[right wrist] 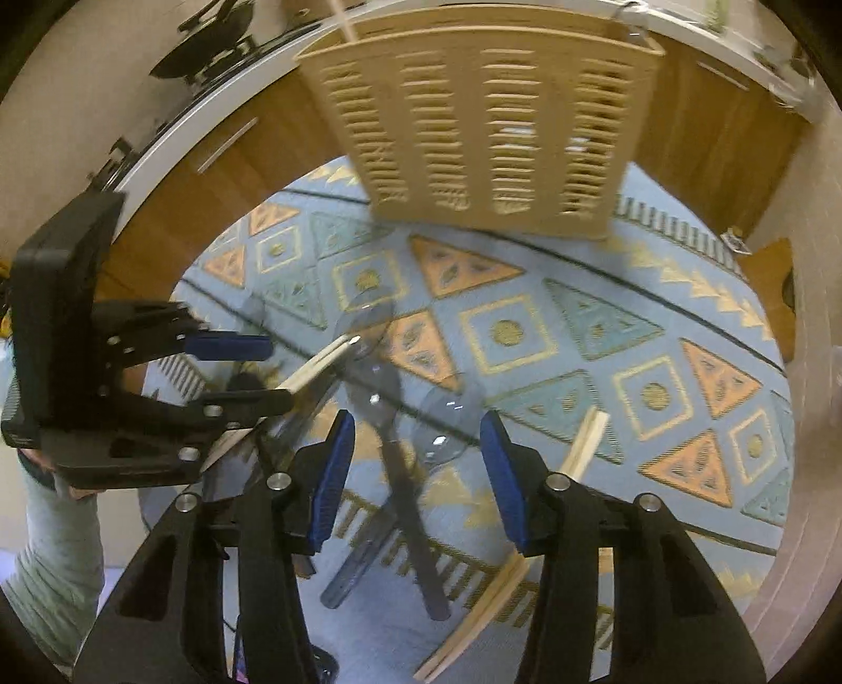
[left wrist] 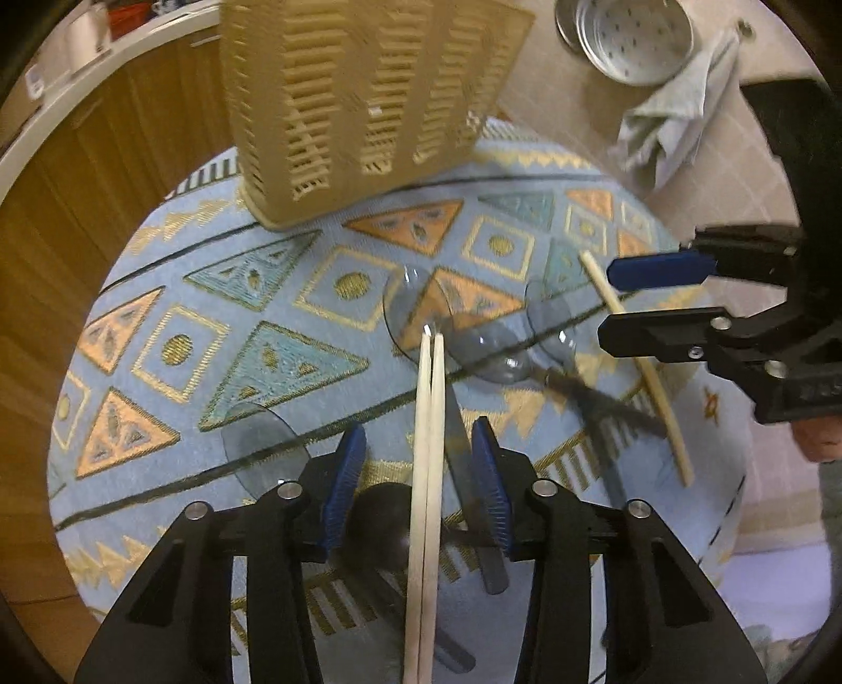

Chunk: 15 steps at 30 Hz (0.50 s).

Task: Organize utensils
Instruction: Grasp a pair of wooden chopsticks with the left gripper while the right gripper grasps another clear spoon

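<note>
A beige slotted utensil basket (left wrist: 363,100) stands at the far side of the round patterned table (left wrist: 173,294); it also shows in the right wrist view (right wrist: 489,126). My left gripper (left wrist: 418,494) is open, its blue pads on either side of a pair of pale chopsticks (left wrist: 429,447) lying between them, not clamped. Clear plastic spoons (left wrist: 494,352) and dark utensils lie just ahead. My right gripper (right wrist: 416,473) is open above clear spoons (right wrist: 447,421) and a dark handle (right wrist: 405,489). Another chopstick pair (right wrist: 579,452) lies at its right.
A single chopstick (left wrist: 637,363) lies at the table's right, beside the right gripper (left wrist: 658,294). A metal colander (left wrist: 631,37) and a grey cloth (left wrist: 673,116) lie on the floor beyond. Wooden cabinets (left wrist: 105,158) stand left. The left gripper (right wrist: 247,373) appears at the left of the right wrist view.
</note>
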Each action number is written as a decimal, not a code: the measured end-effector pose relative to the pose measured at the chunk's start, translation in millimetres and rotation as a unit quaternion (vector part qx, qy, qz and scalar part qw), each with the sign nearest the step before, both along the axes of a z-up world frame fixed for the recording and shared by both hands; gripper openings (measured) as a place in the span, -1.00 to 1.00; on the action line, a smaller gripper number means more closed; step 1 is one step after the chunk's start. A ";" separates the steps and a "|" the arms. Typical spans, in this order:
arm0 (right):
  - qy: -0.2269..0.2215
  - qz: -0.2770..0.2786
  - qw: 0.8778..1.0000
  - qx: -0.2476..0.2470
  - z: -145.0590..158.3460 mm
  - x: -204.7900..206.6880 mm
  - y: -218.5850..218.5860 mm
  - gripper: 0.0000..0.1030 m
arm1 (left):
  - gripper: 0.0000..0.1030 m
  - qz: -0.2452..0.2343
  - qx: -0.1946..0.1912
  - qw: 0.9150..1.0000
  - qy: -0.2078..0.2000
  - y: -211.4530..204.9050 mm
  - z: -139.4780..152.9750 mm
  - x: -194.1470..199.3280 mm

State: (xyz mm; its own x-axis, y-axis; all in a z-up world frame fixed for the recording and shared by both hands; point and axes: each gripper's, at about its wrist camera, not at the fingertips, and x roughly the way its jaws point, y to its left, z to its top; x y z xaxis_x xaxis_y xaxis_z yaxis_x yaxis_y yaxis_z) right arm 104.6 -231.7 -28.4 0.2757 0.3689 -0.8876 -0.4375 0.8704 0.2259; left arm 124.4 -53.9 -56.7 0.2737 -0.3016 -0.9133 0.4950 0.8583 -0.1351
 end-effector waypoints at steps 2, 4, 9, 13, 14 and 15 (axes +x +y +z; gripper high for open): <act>-0.003 0.012 1.000 -0.004 0.3 -2.0 6.2 -0.10 | -0.29 -0.006 0.017 1.000 0.002 -6.8 -4.0 0.0; -0.002 0.025 1.000 -0.008 0.5 -0.5 11.0 -0.10 | -0.32 -0.013 0.035 0.999 0.001 -12.8 -7.2 0.5; 0.010 0.050 0.999 -0.018 -5.1 4.6 18.1 -0.10 | -0.61 -0.024 0.036 0.999 0.014 -17.6 -4.3 1.5; 0.012 0.071 0.997 -0.017 -8.0 14.2 25.6 -0.10 | -0.80 -0.020 0.025 0.999 0.017 -24.3 -5.7 2.1; 0.012 0.075 0.997 -0.017 -8.2 15.7 26.4 -0.10 | -0.80 -0.018 0.022 0.999 0.016 -24.1 -6.3 2.2; 0.011 0.081 0.996 -0.020 -9.3 17.9 28.8 -0.10 | -0.80 -0.012 0.020 1.000 0.014 -21.5 -6.2 2.0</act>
State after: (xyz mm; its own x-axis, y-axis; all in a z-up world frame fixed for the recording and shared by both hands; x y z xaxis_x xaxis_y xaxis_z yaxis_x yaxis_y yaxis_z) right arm 122.5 -203.0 -37.7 0.1959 0.3709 -0.9078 -0.5691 0.7969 0.2028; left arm 126.5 -75.4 -62.9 0.2407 -0.2704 -0.9322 0.5119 0.8513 -0.1148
